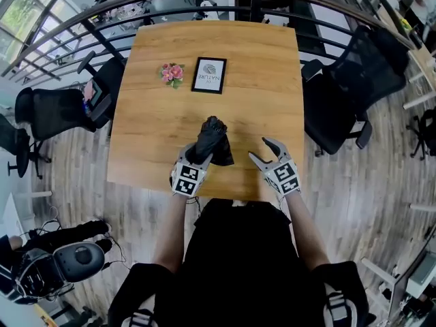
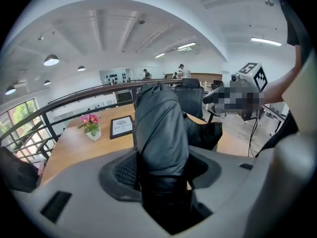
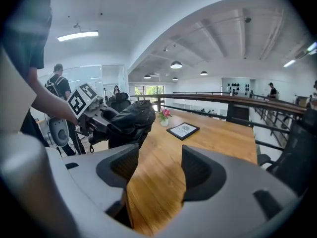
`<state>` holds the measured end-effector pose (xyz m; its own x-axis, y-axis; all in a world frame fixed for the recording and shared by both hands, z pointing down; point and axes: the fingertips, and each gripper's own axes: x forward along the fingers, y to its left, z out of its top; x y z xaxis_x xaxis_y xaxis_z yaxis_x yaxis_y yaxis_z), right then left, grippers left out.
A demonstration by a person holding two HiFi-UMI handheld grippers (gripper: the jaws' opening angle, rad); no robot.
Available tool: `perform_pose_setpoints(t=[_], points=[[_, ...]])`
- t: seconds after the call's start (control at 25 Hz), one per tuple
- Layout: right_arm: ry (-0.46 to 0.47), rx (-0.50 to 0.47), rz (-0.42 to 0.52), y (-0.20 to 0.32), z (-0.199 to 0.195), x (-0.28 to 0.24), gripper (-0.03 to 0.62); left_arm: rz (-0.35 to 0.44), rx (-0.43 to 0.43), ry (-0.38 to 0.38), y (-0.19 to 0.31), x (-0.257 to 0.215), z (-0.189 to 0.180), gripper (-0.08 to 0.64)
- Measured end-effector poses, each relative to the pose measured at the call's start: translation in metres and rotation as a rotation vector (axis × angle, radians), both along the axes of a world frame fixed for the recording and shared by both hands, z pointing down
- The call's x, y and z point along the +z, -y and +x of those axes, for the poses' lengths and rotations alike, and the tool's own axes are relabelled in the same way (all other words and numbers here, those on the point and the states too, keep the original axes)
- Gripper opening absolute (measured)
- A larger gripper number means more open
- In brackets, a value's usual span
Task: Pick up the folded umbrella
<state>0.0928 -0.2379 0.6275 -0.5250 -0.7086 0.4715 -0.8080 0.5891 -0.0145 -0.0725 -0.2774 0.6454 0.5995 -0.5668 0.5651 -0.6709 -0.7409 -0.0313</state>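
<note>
Left fingers clamped on umbrella; right fingers apart, empty; flowers, framed card beyond.

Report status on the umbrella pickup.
Left gripper shut on folded black fabric umbrella, held up over wooden table. Right gripper open, empty. Small flowerpot and framed print far off, nothing obstructing.

I see my right gripper with its jaws wide apart and only bare table between them. At the table's left edge, the left gripper clamps the folded umbrella. Farther along that edge stands a flower pot, with a framed picture just beside it.
</note>
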Motion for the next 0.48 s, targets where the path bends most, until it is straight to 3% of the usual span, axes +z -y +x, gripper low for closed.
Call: perform_pose_setpoints(t=[0.48], points=[[0.005, -0.095, 0.027, 0.004, 0.009, -0.01, 0.281, 0.09, -0.093, -0.059, -0.021, -0.054, 0.018, 0.256]])
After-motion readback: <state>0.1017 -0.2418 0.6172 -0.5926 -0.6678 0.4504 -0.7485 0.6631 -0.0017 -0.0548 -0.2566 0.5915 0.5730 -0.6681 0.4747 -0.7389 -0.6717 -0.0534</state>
